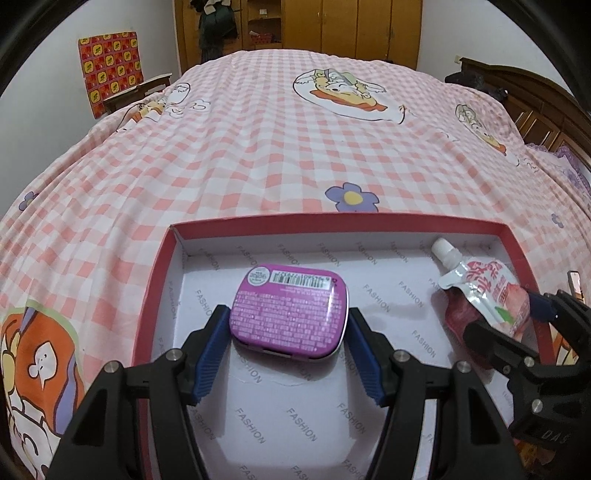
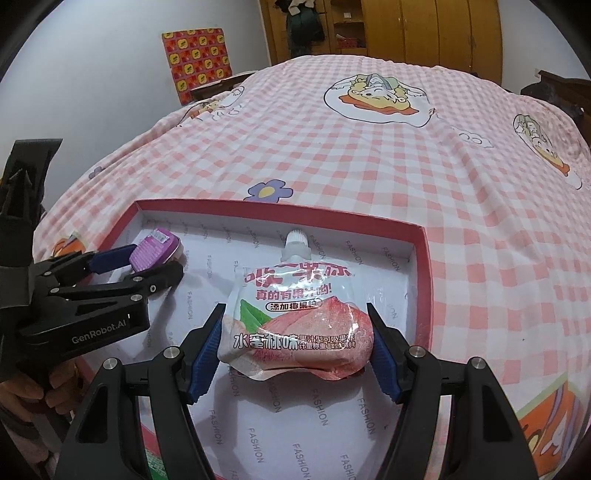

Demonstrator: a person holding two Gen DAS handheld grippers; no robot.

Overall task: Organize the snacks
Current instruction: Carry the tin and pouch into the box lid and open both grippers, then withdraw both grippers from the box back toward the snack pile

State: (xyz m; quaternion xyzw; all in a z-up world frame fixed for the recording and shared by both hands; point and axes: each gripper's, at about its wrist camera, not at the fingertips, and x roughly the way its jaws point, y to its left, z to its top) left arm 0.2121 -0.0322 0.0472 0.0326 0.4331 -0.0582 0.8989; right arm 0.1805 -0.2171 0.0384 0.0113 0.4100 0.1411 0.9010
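Observation:
A shallow red-rimmed box (image 1: 332,220) with a white "FASHION" lining lies on the bed. My left gripper (image 1: 287,310) is shut on a purple tin (image 1: 291,325), label side up, its blue pads against the tin's two sides over the box's left half. In the right wrist view the same tin (image 2: 155,246) shows between the left gripper (image 2: 157,259) fingers. My right gripper (image 2: 295,307) is shut on a peach jelly pouch (image 2: 295,328) with a white spout pointing away, over the box's (image 2: 424,266) right half. The pouch (image 1: 476,288) and right gripper (image 1: 513,315) also appear at the left view's right edge.
The bed's pink checked sheet (image 1: 280,140) with cartoon prints stretches beyond the box. A red-and-yellow patterned panel (image 1: 110,68) leans at the far left wall, a wooden wardrobe (image 1: 332,26) stands behind, a dark headboard (image 1: 535,107) at right. A person's hand (image 2: 22,391) holds the left gripper.

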